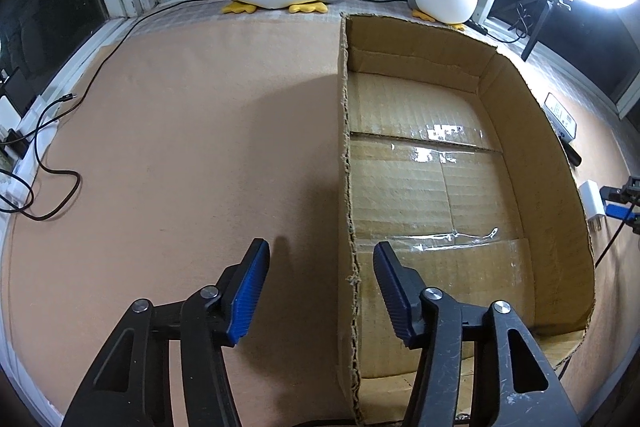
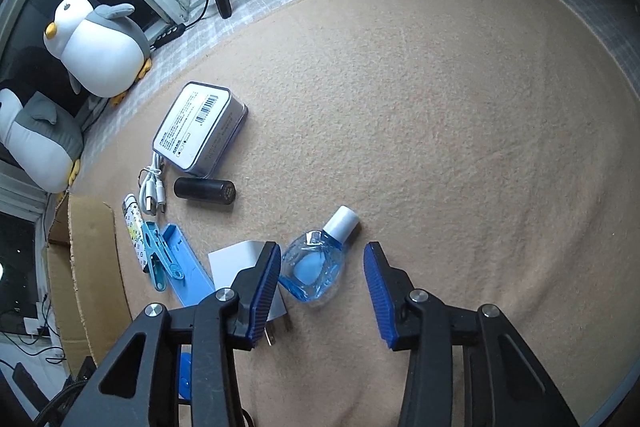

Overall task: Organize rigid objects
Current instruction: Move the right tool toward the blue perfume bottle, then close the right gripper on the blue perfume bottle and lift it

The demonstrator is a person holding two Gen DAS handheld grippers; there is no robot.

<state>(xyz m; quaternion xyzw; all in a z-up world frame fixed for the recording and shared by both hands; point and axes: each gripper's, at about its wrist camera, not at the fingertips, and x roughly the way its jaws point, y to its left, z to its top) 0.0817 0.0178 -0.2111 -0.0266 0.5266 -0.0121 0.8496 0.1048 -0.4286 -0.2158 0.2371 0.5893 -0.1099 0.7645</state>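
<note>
Both our jaws stand wide apart: our right gripper straddles the blue bottle lying on the blanket, gripping nothing; our left gripper hangs empty over the cardboard box wall. Tin label print is unreadable.

In the left wrist view, the cardboard box lies open-topped and bare inside, its left wall rising at 12 o'clock between the fingers. In the right wrist view, the tabletop runs clear from 12 to 3 o'clock; the blue bottle, white charger and black cylinder crowd 9 to 11 o'clock.
</note>
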